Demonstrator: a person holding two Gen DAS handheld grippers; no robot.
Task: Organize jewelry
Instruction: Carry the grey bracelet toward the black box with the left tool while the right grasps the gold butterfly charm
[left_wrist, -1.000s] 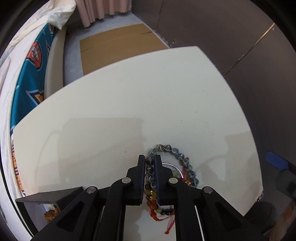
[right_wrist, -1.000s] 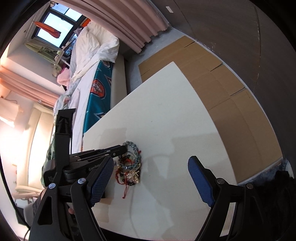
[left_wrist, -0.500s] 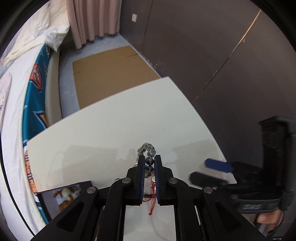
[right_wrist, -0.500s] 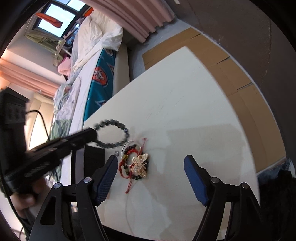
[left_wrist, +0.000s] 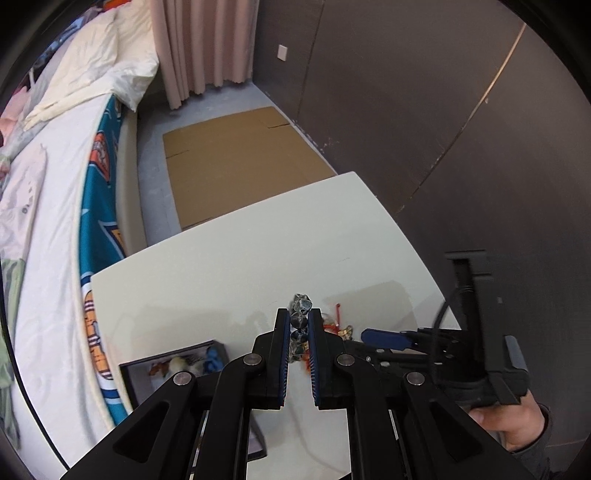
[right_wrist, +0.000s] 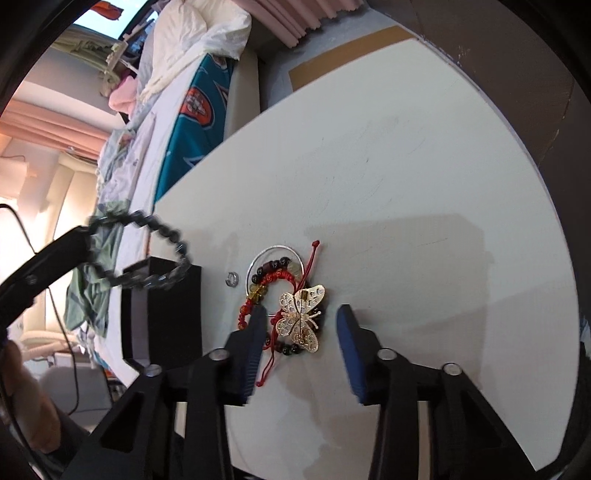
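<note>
The left claw (left_wrist: 296, 332) is clamped on a dark beaded bracelet (left_wrist: 301, 314), the beads pinched between its blue pads and held up off the white surface (left_wrist: 221, 266); from the right wrist view the same bracelet (right_wrist: 147, 254) hangs as an open loop from the left claw's tip, in the air over a black box (right_wrist: 173, 314) at the surface's left edge. The right claw (right_wrist: 301, 317) stands at a middling gap, its jaws having just been closing; between its fingers, lying flat on the surface, is a gold butterfly brooch (right_wrist: 301, 317), and neither pad touches it; the left finger lies over part of a red cord bracelet (right_wrist: 269, 284) with dark and amber beads, tangled under the brooch. Just beyond these lies a thin silver bangle (right_wrist: 275, 248), and beside it, toward the box, a small silver ring (right_wrist: 232, 278). In the left wrist view the black box (left_wrist: 173, 365) sits at the near left corner, open, with small coloured pieces inside that are too small to tell; a hand (left_wrist: 517, 424) grips the right claw's handle at the right. Farther off are flat cardboard (left_wrist: 236, 162) on the floor, a bed (left_wrist: 48, 192) and pink curtains (left_wrist: 203, 44).
</note>
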